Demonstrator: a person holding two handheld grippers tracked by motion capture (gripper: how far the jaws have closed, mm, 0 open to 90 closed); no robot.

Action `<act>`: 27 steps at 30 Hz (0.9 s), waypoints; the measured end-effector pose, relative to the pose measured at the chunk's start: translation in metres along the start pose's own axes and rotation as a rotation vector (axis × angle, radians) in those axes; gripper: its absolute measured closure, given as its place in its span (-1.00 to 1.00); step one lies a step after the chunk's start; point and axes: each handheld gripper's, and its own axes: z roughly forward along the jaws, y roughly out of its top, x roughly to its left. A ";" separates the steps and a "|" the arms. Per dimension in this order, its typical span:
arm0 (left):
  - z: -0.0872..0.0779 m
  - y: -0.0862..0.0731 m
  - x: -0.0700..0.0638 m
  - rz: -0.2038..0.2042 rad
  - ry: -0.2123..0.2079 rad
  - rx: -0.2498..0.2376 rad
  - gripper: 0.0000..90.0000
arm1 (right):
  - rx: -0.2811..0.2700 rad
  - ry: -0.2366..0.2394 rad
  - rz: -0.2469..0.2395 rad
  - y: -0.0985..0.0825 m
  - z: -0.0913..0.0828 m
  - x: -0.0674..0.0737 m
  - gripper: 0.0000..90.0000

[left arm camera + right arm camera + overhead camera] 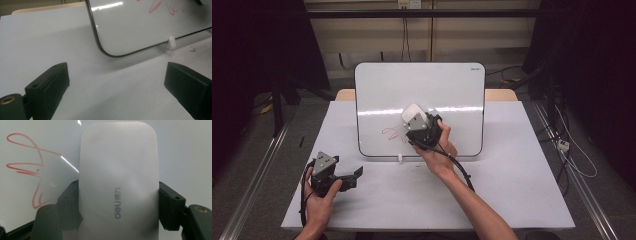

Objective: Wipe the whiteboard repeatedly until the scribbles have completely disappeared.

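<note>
While the left gripper [354, 175] rests on the white table [512, 190] with jaws wide apart, red marker scribbles [393, 133] remain on the upright glossy whiteboard [377, 90]; just right of them, the right gripper [413, 120] clamps the white rounded plastic eraser [118, 182], which probably must sweep left next.

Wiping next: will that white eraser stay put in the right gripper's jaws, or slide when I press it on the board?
The eraser looks rigid, with a smooth matte shell, so it may slip a little under sideways load. The right gripper clamps its long straight sides, which should resist twisting. The whiteboard stands tilted on a small foot, so hard pressing might shift it.
</note>
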 end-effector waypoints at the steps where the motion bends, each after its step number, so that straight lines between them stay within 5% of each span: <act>1: 0.000 0.000 0.000 0.000 0.001 0.001 -0.87 | -0.001 0.003 -0.009 0.001 0.000 0.003 -0.29; 15: -0.001 0.000 0.000 0.001 0.000 -0.003 -0.87 | 0.024 0.022 -0.062 0.005 0.003 0.049 -0.29; 27: 0.000 0.000 0.001 -0.001 -0.002 0.000 -0.87 | 0.022 0.063 -0.109 0.005 0.004 0.065 -0.29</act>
